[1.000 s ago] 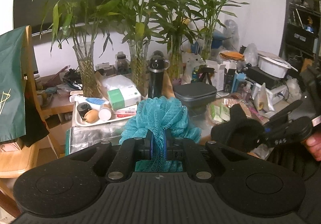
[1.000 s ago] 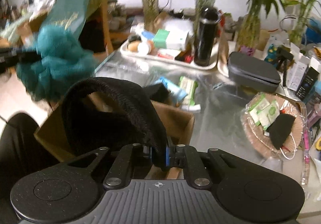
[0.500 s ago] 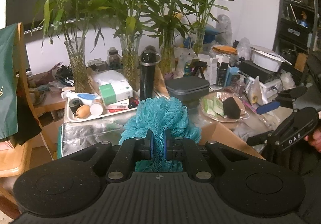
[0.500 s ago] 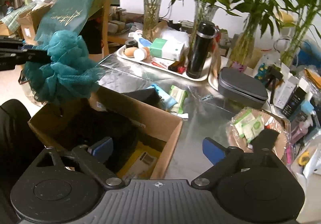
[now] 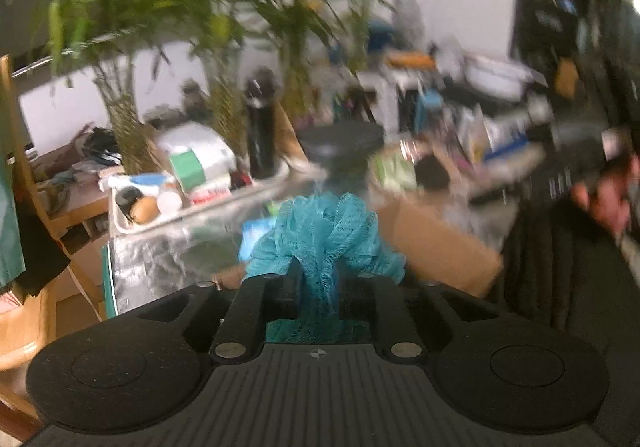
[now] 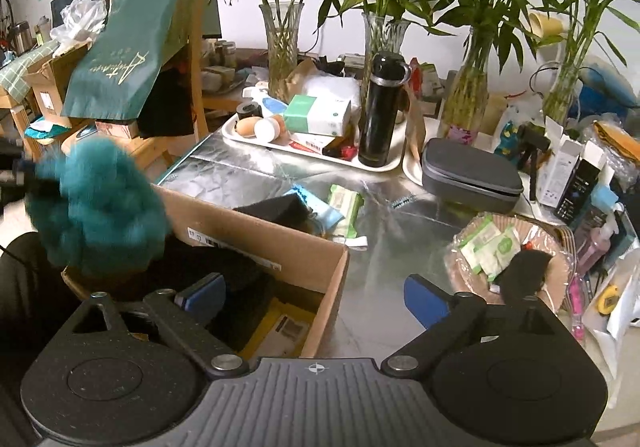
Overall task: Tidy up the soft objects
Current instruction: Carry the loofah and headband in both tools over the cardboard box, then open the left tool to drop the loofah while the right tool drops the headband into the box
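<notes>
Your left gripper [image 5: 318, 283] sits at the bottom centre of its own view with the teal mesh bath pouf [image 5: 320, 235] bunched between its fingers; the jaws are opening, and the mesh still looks pinched there. In the right wrist view the same pouf shows as a blurred teal ball at centre left, over the near left corner of the cardboard box [image 6: 256, 231]. Let the release finish only while the pouf hangs over the box's open top, not over its rim, since it is light and springy and may roll off an edge. Hold the hand quiet as the fingers part, so loose mesh slips free instead of snagging on a pad.

Your right gripper [image 6: 316, 295] stands at the bottom of its view, jaws spread wide and empty, one blue pad over the box and the other over the foil-covered table [image 6: 384, 259]. Keep it out of the drop path.

The left view is smeared throughout, so you cannot judge from it how far the pouf sits inside the box. The box floor is mostly dark; something black lies in it, but what it is cannot be made out. The box's near wall is hidden behind the right gripper's body.
</notes>
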